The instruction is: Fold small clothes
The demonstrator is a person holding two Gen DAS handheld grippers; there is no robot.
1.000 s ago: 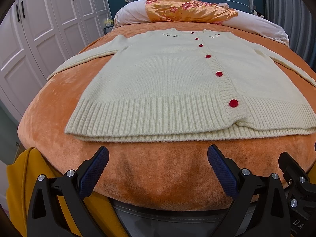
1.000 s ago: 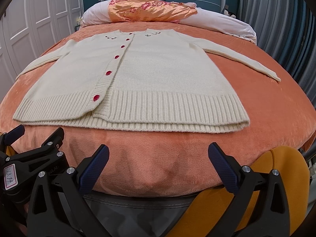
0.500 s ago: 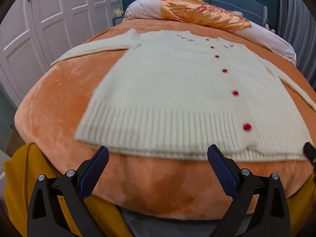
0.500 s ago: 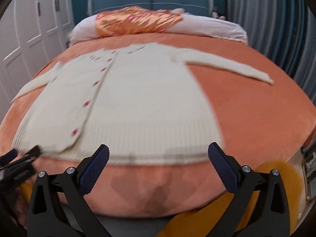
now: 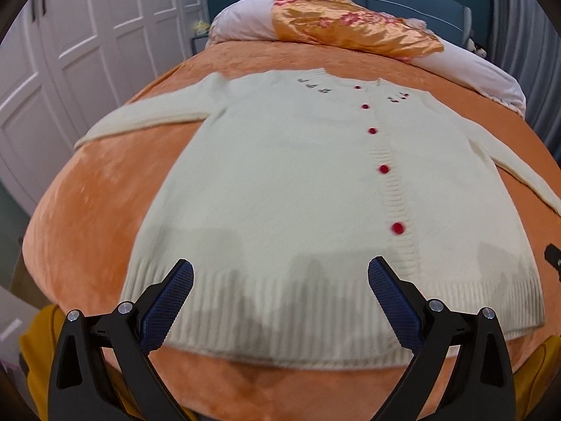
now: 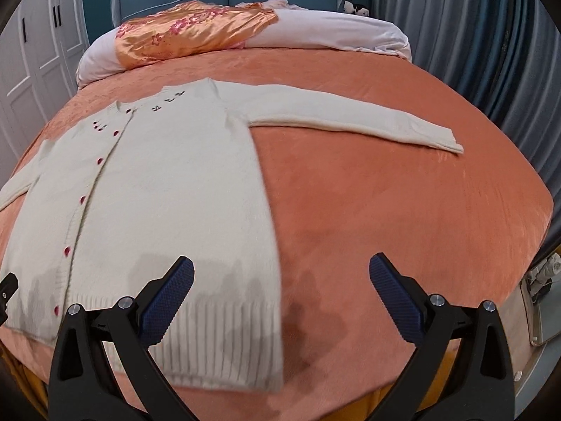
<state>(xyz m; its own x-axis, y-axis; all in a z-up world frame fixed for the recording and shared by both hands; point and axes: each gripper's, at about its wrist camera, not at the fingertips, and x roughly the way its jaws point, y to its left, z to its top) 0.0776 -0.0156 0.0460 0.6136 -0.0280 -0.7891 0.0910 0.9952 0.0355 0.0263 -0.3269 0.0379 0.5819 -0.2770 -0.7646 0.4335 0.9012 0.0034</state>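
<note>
A cream knit cardigan (image 5: 287,182) with red buttons lies flat, face up, on the orange bedspread (image 5: 87,189), both sleeves spread out to the sides. My left gripper (image 5: 280,280) is open and empty, hovering over the ribbed hem left of the button line. In the right wrist view the cardigan (image 6: 168,189) fills the left half and its right sleeve (image 6: 350,119) stretches out to the right. My right gripper (image 6: 280,280) is open and empty above the hem's right corner, one fingertip over the knit, the other over bare bedspread (image 6: 403,203).
An orange floral pillow (image 5: 350,31) and a white pillow (image 6: 333,31) lie at the head of the bed. White wardrobe doors (image 5: 70,52) stand to the left, grey-blue curtains (image 6: 473,42) to the right. The bed's near edge is just under the grippers.
Both grippers have risen and moved forward from the bed's foot edge to over the cardigan's hem. The right one also swung to the right. Both stay open.
</note>
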